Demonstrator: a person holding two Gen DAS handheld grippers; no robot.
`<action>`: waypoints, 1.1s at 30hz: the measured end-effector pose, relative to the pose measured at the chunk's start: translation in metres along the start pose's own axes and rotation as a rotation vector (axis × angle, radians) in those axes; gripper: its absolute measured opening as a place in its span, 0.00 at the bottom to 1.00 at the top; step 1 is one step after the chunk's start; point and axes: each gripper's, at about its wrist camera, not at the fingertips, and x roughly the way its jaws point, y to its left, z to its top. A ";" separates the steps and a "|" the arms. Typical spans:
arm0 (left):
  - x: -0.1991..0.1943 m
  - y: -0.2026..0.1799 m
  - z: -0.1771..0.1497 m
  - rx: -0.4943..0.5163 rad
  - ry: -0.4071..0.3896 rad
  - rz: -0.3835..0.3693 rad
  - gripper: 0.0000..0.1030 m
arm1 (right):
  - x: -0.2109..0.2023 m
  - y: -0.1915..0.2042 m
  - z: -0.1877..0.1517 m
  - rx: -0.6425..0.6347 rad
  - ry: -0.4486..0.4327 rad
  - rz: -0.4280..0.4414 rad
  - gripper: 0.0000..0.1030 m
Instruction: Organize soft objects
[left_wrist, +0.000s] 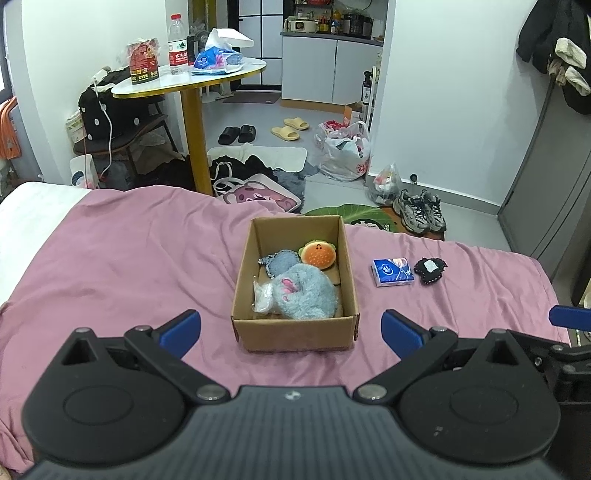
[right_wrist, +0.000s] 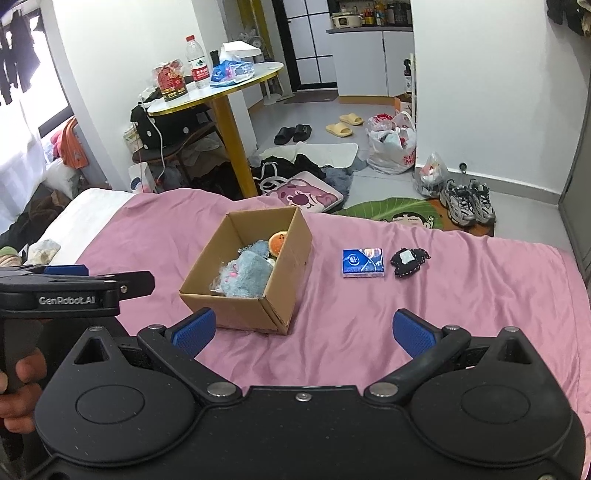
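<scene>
Left gripper (left_wrist: 291, 333) – spread, level | right gripper (right_wrist: 302, 332) – spread, level

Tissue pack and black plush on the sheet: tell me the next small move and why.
Probably move the right gripper, jaws open and empty, forward onto the blue tissue pack. It and the black plush lie outside the cardboard box, which already holds the other soft toys, and the pack is nearer the box.
</scene>
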 end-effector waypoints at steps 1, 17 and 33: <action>0.000 0.000 0.000 -0.004 -0.002 0.001 1.00 | 0.000 0.000 0.000 -0.006 -0.002 -0.003 1.00; 0.004 -0.003 -0.006 -0.031 -0.012 0.021 1.00 | 0.002 -0.007 -0.005 -0.001 0.012 -0.007 1.00; 0.055 -0.049 0.012 0.017 0.017 -0.025 0.97 | 0.047 -0.060 0.008 0.097 0.021 -0.044 0.78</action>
